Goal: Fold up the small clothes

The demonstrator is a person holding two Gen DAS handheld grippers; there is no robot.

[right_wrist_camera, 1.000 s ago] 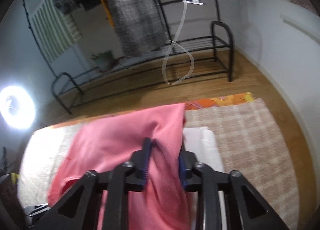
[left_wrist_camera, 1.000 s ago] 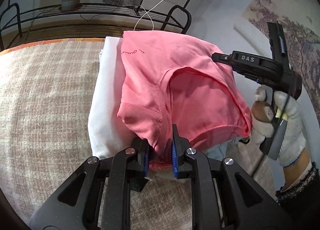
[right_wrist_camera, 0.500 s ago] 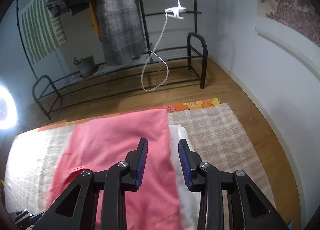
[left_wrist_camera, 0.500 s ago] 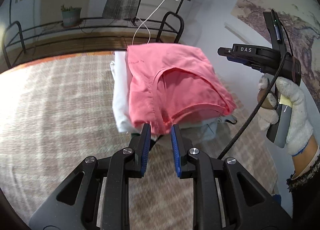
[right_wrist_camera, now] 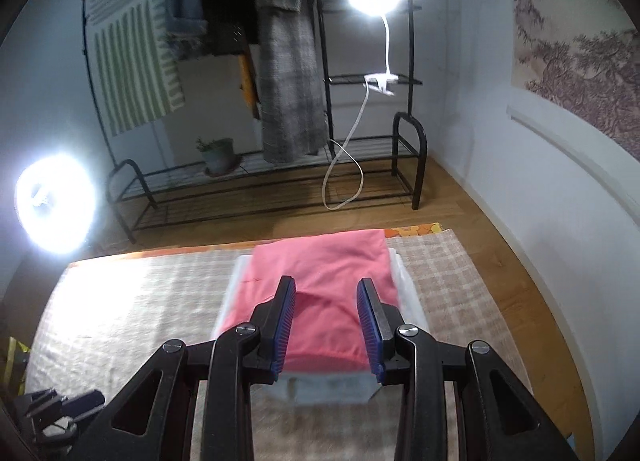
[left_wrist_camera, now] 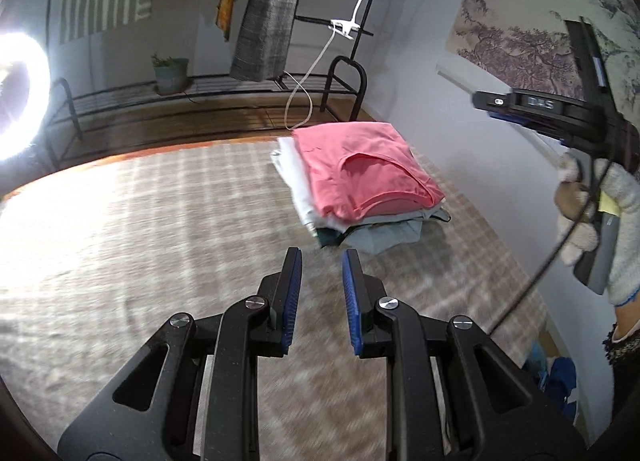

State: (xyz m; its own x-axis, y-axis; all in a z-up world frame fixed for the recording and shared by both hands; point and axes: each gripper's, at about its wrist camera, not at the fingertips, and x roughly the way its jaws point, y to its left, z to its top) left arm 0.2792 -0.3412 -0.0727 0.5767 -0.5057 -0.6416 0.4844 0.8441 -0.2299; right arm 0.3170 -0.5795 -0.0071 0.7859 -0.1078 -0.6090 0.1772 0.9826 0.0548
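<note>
Both grippers have let go of the pink garment and pulled back from it; a second ago my left one was clamped on its near hem and my right one had a fold of it between the pads.

Reading my left wrist view from the left: a ring light glares at the edge, then the checked blanket runs across the middle. My left gripper hangs over bare blanket with a narrow gap between its blue pads and nothing in it. Beyond it and a little to the right, the pink garment lies folded flat on top of a stack of folded clothes, white and grey-green layers showing under it. At the far right a gloved hand holds the other tool's handle.

In the right wrist view, my right gripper is parted a bit wider, also empty, held above the pink garment with the cloth showing between the pads but not touched. Behind stands a black clothes rack.
</note>
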